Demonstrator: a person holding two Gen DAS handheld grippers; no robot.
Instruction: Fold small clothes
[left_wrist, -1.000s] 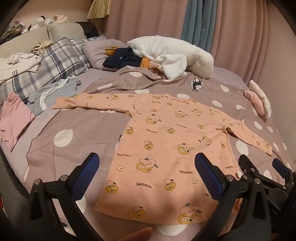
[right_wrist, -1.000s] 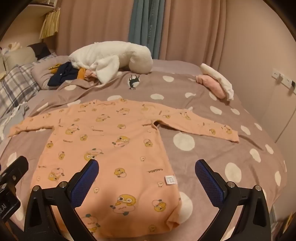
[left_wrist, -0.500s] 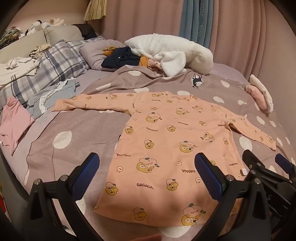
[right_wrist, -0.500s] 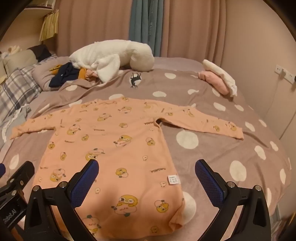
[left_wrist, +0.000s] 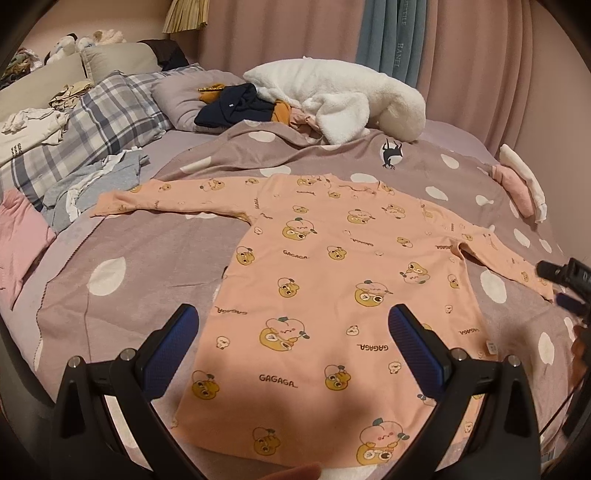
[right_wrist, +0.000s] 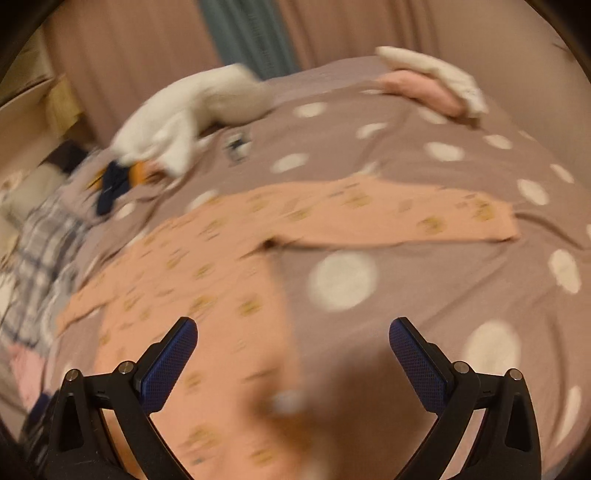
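Note:
A peach long-sleeved child's top (left_wrist: 332, 280) with cartoon prints lies flat on the dotted mauve blanket (left_wrist: 140, 266), sleeves spread left and right. My left gripper (left_wrist: 293, 339) is open and empty above the top's lower hem. My right gripper (right_wrist: 293, 345) is open and empty over the top's right side edge; its view is motion-blurred. The top (right_wrist: 207, 295) and its right sleeve (right_wrist: 424, 218) show there. The right gripper also shows in the left wrist view at the far right (left_wrist: 565, 280).
A white fleece bundle (left_wrist: 340, 99), dark and orange clothes (left_wrist: 236, 105) and pillows (left_wrist: 92, 125) lie at the back. Grey and pink clothes (left_wrist: 22, 236) lie at the left. Folded pink and white items (left_wrist: 521, 184) sit at the right edge.
The right gripper has swung quickly to the right and tilted, blurring its view. The left gripper has shifted slightly forward over the top.

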